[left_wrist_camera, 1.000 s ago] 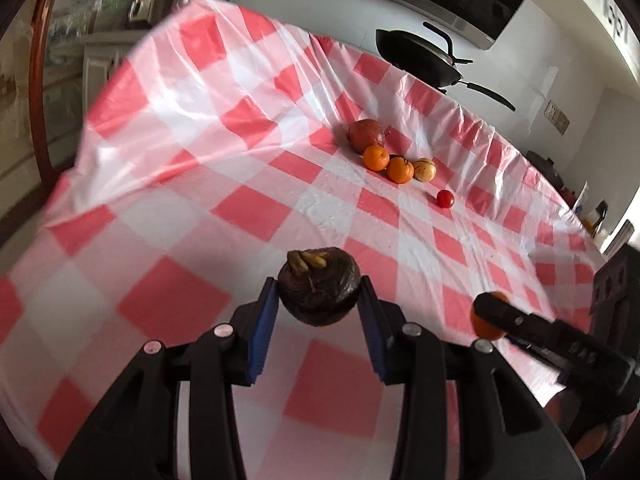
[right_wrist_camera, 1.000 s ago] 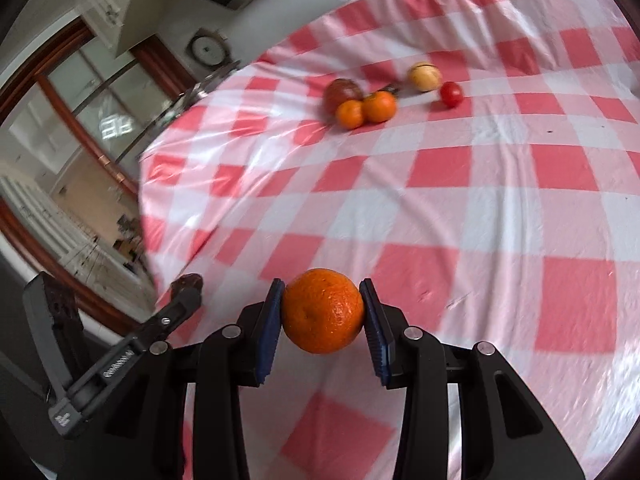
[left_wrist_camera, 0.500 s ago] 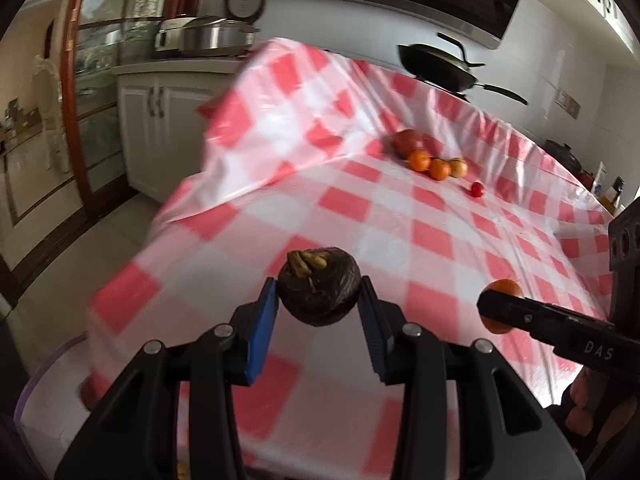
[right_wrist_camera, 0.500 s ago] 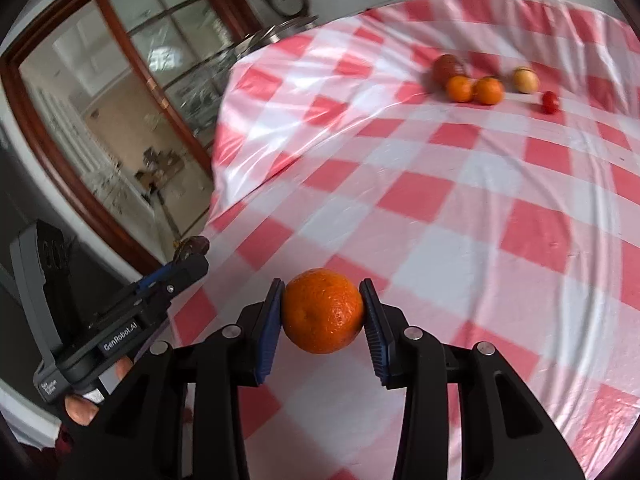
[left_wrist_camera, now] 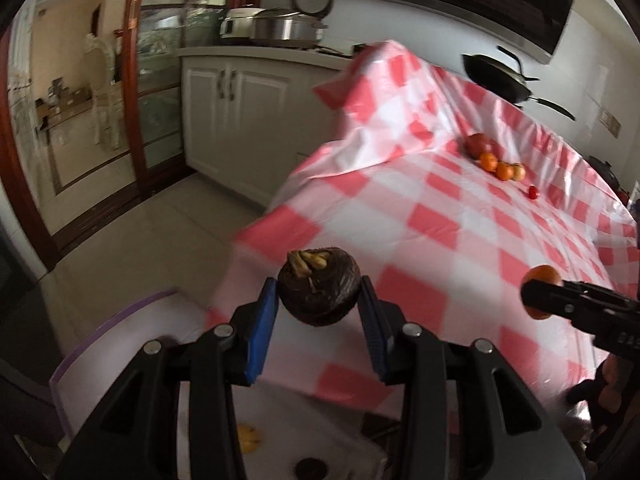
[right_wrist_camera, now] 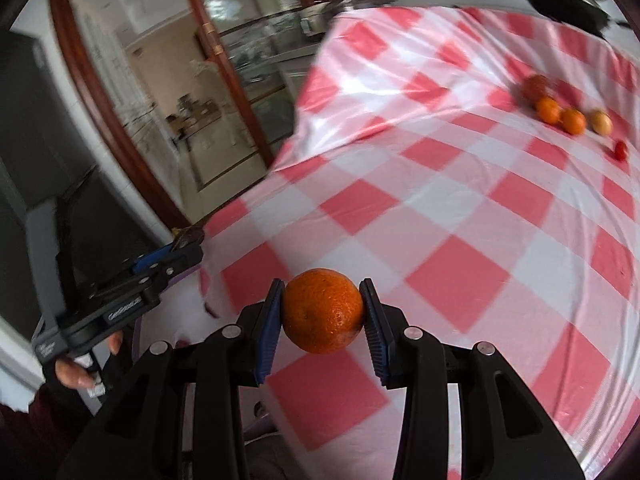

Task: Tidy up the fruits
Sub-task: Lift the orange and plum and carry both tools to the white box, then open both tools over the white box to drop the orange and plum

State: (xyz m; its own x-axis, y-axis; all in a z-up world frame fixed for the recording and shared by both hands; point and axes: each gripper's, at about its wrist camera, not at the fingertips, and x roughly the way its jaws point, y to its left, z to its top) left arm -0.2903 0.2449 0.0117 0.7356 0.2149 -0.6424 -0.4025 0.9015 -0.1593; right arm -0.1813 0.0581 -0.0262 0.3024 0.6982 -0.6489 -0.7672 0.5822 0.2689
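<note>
Counter (right_wrist_camera: 460, 208): red-and-white checked cloth, fruit row (right_wrist_camera: 572, 120) far right.
Left hand-held gripper (left_wrist_camera: 319, 312): clamped on dark mangosteen (left_wrist_camera: 319, 292), past counter edge.
Right hand-held gripper (right_wrist_camera: 322, 314): clamped on orange (right_wrist_camera: 323, 310), over cloth.

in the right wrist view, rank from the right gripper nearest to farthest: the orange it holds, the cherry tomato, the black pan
1. Orange, clamped in the right gripper, bottom centre.
2. Cherry tomato, alone on the cloth, far right.
3. Black pan, past the table's far edge, top right.
</note>
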